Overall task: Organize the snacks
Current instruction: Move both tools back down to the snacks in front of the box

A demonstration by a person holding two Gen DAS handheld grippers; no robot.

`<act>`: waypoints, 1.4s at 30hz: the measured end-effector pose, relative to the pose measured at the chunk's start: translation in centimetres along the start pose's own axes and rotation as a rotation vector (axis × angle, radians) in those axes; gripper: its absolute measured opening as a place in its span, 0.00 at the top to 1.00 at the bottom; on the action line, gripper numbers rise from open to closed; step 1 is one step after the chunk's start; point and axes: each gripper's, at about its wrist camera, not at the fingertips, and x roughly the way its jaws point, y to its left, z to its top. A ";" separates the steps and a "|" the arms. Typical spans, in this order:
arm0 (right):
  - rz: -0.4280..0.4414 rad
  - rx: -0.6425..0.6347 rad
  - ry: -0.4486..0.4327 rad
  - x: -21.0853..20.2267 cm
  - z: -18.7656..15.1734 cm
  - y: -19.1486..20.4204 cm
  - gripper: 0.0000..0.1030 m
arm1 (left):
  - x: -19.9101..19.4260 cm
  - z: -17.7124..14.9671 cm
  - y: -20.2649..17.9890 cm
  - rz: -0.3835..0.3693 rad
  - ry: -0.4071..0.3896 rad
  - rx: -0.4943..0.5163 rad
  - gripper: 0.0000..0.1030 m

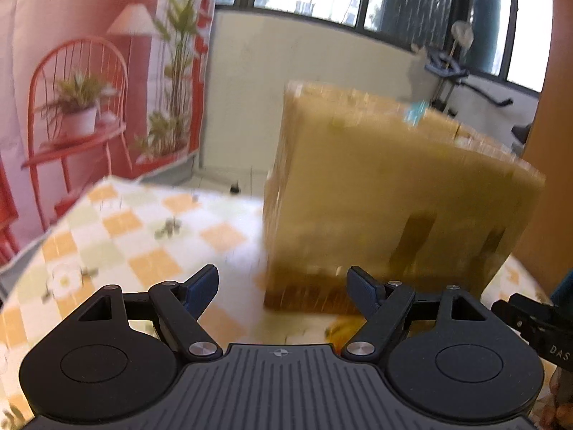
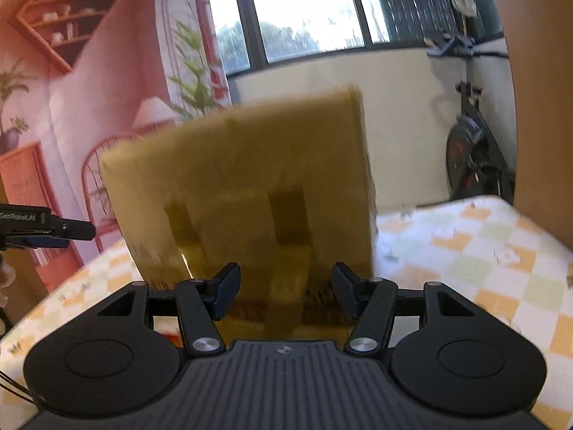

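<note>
On a checked tablecloth [image 1: 150, 236], a blurred yellow box [image 1: 386, 193] stands at twelve o'clock of both grippers. Left gripper [image 1: 283, 288] and right gripper [image 2: 284, 292] hang spread and empty; the approach should slow and centre first. Snacks, and the box's contents, stay indistinct.

Bright windows [image 2: 304, 18] (pink backdrop [image 1: 71, 18])

A table [image 1: 118, 229] covered with a checked cloth of orange, pale green and white squares carries a yellow-brown box [image 1: 386, 200], blurred, standing upright toward the far right side in the left wrist view.
</note>
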 end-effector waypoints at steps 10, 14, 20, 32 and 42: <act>-0.060 -0.041 0.111 2.4 -4.4 -0.9 0.42 | 2.3 -4.7 -0.3 -0.015 0.124 -0.027 0.22; -0.056 -0.054 0.119 2.7 -4.8 -0.8 0.42 | 2.7 -5.9 -0.6 -0.009 0.150 -0.033 0.22; -0.045 -0.065 0.139 3.2 -4.7 -0.7 0.42 | 4.1 -6.3 -1.4 -0.014 0.187 -0.018 0.22; -0.030 -0.030 0.149 3.5 -4.7 -1.3 0.42 | 4.5 -7.3 -3.2 0.036 0.183 0.044 0.21; -0.024 -0.014 0.161 3.7 -4.7 -1.5 0.42 | 3.6 -7.9 -3.2 0.031 0.175 0.042 0.23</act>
